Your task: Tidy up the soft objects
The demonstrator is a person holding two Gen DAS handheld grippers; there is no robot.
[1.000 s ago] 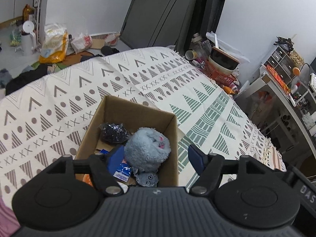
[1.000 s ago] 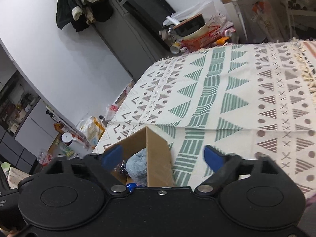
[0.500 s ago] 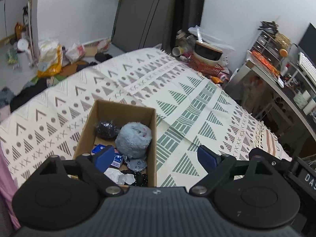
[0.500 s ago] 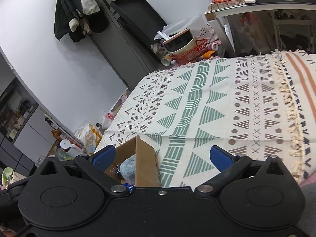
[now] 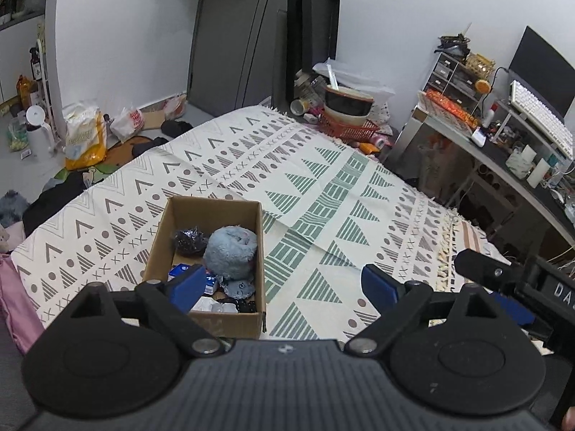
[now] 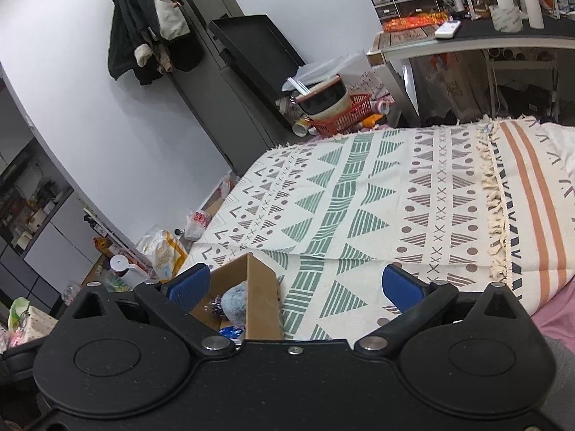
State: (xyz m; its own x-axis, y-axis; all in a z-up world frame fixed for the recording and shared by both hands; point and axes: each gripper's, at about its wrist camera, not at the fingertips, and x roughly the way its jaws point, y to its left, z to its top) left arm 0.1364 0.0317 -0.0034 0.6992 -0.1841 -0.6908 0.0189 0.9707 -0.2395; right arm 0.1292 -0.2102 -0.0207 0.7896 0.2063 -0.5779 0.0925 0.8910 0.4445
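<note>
A cardboard box (image 5: 158,231) stands open on the patterned bedspread (image 5: 323,194). Inside it lie a fluffy blue-grey plush (image 5: 231,251), a dark crinkly bundle (image 5: 188,240) and some small blue and white packets (image 5: 210,282). My left gripper (image 5: 284,283) hangs open above and behind the box, empty. The right gripper's body (image 5: 503,276) shows at the right edge of the left wrist view. In the right wrist view, the right gripper (image 6: 296,282) is open and empty, with the box (image 6: 262,301) and the plush (image 6: 235,301) low at its left finger.
A red basket with bowls (image 5: 348,118) stands past the bed's far end. A cluttered desk (image 5: 503,143) with a keyboard runs along the right. Bags and bottles (image 5: 84,136) litter the floor to the left. Pink bedding (image 6: 553,319) lies at the bedspread's fringe.
Both grippers have pulled up and back from the box, so it looks smaller and more of the bed shows. The blue-grey plush stays in the box. Both stay open.
</note>
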